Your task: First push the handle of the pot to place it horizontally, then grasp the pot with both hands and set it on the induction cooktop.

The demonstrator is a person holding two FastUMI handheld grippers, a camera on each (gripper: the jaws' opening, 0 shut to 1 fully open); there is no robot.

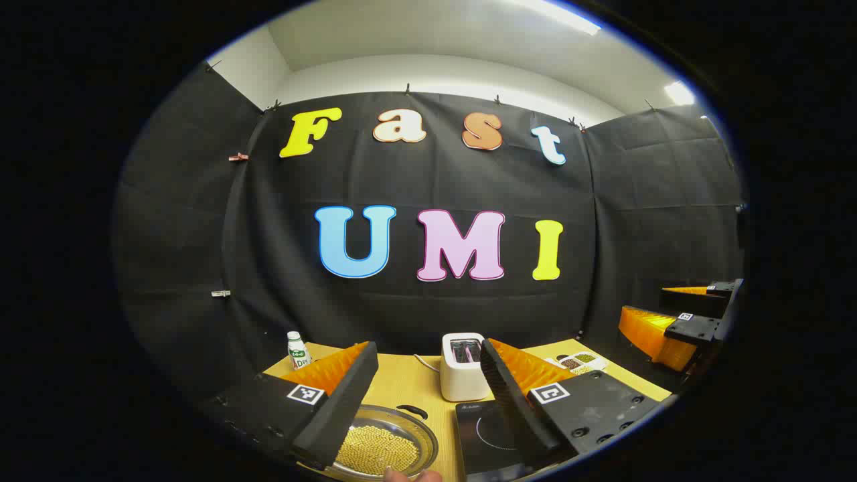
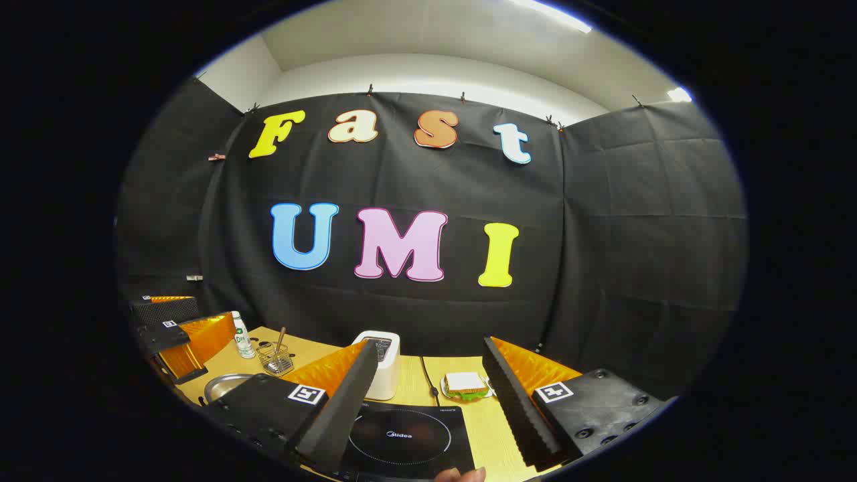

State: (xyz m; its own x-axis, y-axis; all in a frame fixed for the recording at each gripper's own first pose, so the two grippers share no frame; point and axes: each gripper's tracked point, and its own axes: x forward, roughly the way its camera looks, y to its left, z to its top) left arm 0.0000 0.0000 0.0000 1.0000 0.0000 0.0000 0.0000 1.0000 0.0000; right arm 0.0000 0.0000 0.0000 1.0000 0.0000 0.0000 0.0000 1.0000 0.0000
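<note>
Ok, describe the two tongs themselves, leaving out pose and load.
Each pair of tongs, left and right, has two long wedge-shaped fingers with ridged inner faces, mounted on black blocks with screws. Each block carries a small square black-and-white marker. No cables or sleeves are visible.

Steel pot [image 1: 385, 445] holding yellow grains, black handle rearward, beside black induction cooktop [image 2: 405, 438]

toaster [image 1: 462, 367], bottle [image 1: 296, 351], sandwich plate [image 2: 466, 386], wire basket [image 2: 275, 360]

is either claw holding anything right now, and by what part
Nothing is held. The left claw and right claw are both open, above the table; the pot is untouched.
</note>
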